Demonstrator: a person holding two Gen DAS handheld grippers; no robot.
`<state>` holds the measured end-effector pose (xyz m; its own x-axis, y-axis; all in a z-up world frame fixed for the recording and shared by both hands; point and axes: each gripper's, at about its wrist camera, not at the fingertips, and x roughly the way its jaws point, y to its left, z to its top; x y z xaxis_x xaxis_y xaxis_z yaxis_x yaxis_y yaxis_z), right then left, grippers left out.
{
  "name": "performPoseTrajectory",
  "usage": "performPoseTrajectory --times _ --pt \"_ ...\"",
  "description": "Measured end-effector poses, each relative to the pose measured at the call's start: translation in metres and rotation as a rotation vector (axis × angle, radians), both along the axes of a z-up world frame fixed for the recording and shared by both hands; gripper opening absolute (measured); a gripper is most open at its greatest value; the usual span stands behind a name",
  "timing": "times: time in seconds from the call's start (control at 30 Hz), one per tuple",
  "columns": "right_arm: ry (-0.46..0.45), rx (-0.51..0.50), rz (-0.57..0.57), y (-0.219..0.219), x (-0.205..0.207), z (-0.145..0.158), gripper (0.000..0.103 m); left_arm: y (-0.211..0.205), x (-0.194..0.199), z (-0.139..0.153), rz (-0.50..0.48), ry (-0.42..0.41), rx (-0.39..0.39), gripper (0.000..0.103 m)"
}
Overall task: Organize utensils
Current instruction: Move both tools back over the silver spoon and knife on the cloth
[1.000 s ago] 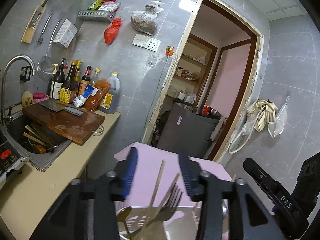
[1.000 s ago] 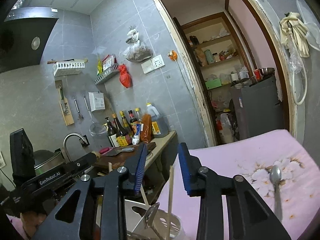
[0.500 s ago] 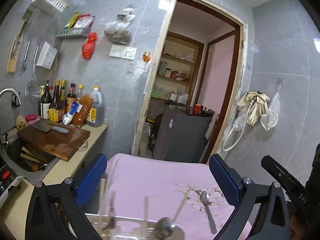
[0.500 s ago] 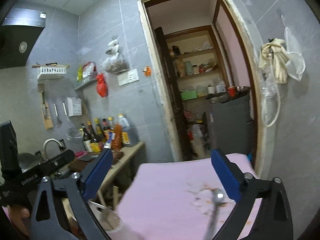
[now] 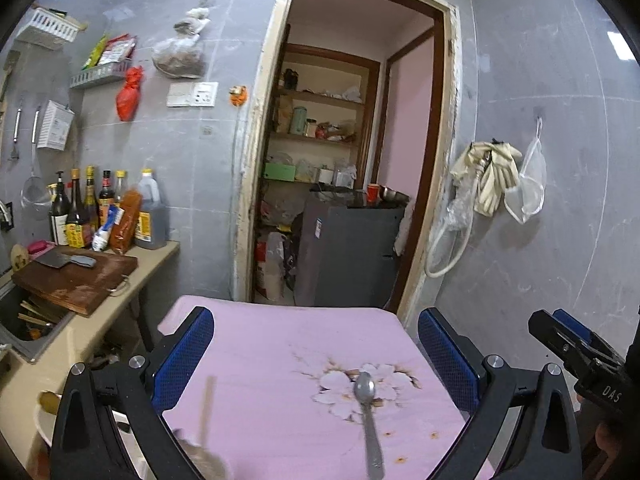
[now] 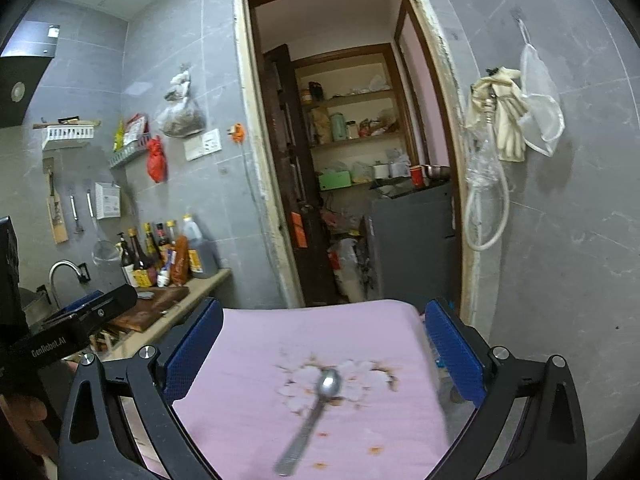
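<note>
A metal spoon [image 5: 367, 408] [image 6: 320, 404] lies on a pink table cover [image 5: 280, 360] [image 6: 320, 340], its bowl on a white flower print. My left gripper [image 5: 316, 356] is open, blue pads wide apart, hovering above the cover with nothing between them. My right gripper [image 6: 320, 356] is open too and empty, above the spoon. A blurred wooden chopstick [image 5: 207, 408] stands up at the lower left of the left wrist view, with the rim of a white holder [image 5: 44, 420] beside it. The right gripper's body [image 5: 580, 360] shows at the far right of the left wrist view.
A counter [image 5: 152, 256] on the left carries a wooden cutting board [image 5: 76, 280] with a cleaver, sauce bottles [image 5: 100, 208] and a sink [image 5: 28, 320] with chopsticks in it. Ahead a doorway [image 5: 352, 160] opens onto a pantry with a grey cabinet [image 5: 344, 252]. A grey tiled wall is on the right.
Both grippers opened wide and swung right and slightly up, away from the utensil holder with its fork and chopsticks. The spoon on the pink cover now lies in front of both.
</note>
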<state>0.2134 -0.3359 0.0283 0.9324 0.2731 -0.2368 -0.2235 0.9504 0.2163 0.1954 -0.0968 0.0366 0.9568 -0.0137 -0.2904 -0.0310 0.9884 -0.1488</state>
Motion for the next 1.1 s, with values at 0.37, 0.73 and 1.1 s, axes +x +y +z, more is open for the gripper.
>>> performPoseTrajectory --times 0.37,0.73,1.1 --pt "0.099 0.015 -0.018 -0.054 0.046 -0.044 0.099 -0.051 0.048 -0.026 0.014 0.079 -0.001 0.103" --pt "0.225 0.038 0.006 -0.071 0.094 -0.103 0.099 -0.069 0.096 -0.083 0.012 0.258 -0.014 0.103" --pt "0.38 0.048 0.148 -0.039 0.139 -0.163 0.092 -0.052 0.125 -0.146 0.056 0.421 -0.057 0.096"
